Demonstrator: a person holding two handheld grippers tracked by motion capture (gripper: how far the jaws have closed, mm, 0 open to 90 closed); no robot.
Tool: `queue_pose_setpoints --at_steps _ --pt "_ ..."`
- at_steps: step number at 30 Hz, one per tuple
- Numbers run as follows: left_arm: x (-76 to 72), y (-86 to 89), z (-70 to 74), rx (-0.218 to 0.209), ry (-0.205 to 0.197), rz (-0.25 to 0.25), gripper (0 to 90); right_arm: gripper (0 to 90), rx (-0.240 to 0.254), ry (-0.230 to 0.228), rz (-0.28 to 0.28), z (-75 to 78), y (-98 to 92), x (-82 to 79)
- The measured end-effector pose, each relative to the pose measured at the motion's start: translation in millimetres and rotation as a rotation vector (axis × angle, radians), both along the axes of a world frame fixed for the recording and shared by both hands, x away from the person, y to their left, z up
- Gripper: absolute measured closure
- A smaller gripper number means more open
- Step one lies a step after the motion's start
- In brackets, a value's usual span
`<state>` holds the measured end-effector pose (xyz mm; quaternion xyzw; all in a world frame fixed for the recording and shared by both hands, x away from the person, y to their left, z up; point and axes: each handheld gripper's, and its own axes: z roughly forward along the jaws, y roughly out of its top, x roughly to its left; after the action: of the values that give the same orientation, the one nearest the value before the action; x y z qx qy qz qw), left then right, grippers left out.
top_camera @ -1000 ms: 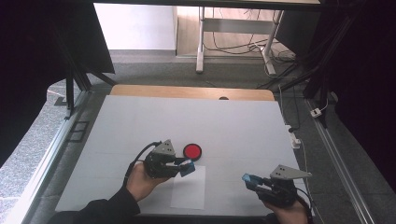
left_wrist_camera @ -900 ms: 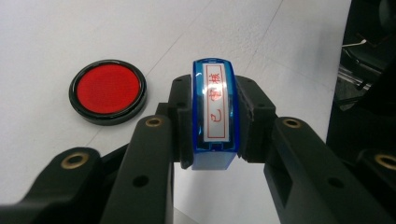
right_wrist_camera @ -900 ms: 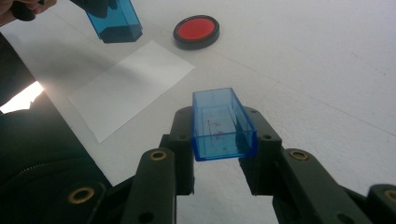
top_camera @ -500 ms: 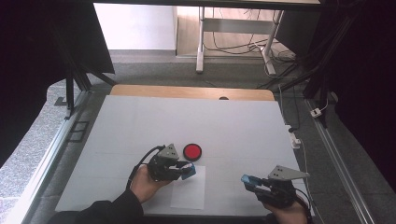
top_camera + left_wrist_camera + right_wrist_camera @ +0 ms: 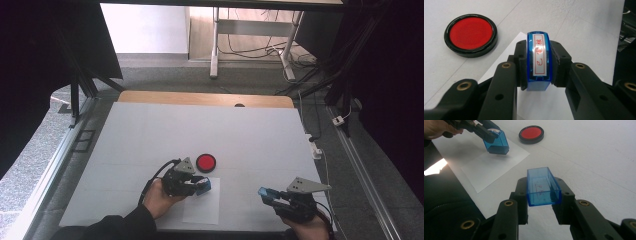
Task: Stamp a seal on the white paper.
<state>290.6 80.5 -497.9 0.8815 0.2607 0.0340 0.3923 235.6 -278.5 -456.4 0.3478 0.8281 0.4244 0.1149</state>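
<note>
The left gripper [image 5: 200, 186], clamped on the blue stamp [image 5: 538, 60], hangs just above the paper's [image 5: 204, 210] far edge beside the ink pad [image 5: 206, 162], nearer than the right gripper [image 5: 267, 196], which clasps the cap [image 5: 542, 187].

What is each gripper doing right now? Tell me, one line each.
Left gripper: shut on the blue stamp, above the sheet of paper.
Right gripper: shut on the blue cap.

Lab: curtained rig table [image 5: 150, 125], cables [image 5: 240, 47]
</note>
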Motion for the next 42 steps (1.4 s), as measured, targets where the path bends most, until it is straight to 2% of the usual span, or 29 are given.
queue_pose_setpoints --at_steps 9,20,23,26,33,38,40,42 --pt "-1.9 -6.3 -6.7 0.048 -0.009 -0.015 70.4 68.5 0.000 0.001 -0.001 0.0 -0.1 0.0" --pt "-8.1 -8.5 -8.9 0.068 -0.048 -0.017 70.6 68.4 0.000 0.003 0.002 -0.3 0.8 0.1" --pt "-9.5 -9.3 -9.1 0.073 -0.054 -0.013 70.5 68.4 -0.013 0.002 0.007 -0.2 1.6 -0.2" --pt "-8.4 -8.0 -9.8 0.064 -0.044 -0.011 70.5 68.4 -0.016 0.000 0.012 -0.6 2.7 -0.1" --pt "-3.5 -2.8 -13.1 0.014 0.002 0.000 70.5 68.4 -0.009 0.004 0.006 -0.4 1.5 0.3" --pt "2.1 2.2 -16.2 -0.039 0.053 0.012 70.6 68.4 -0.004 0.006 0.002 -0.4 1.0 0.4" --pt "2.8 2.9 -16.5 -0.043 0.057 0.013 70.6 68.4 -0.005 0.004 0.003 -0.5 1.2 0.4" --pt "1.6 1.9 -16.0 -0.031 0.045 0.009 70.6 68.4 -0.010 0.003 0.002 -0.4 1.3 0.4"
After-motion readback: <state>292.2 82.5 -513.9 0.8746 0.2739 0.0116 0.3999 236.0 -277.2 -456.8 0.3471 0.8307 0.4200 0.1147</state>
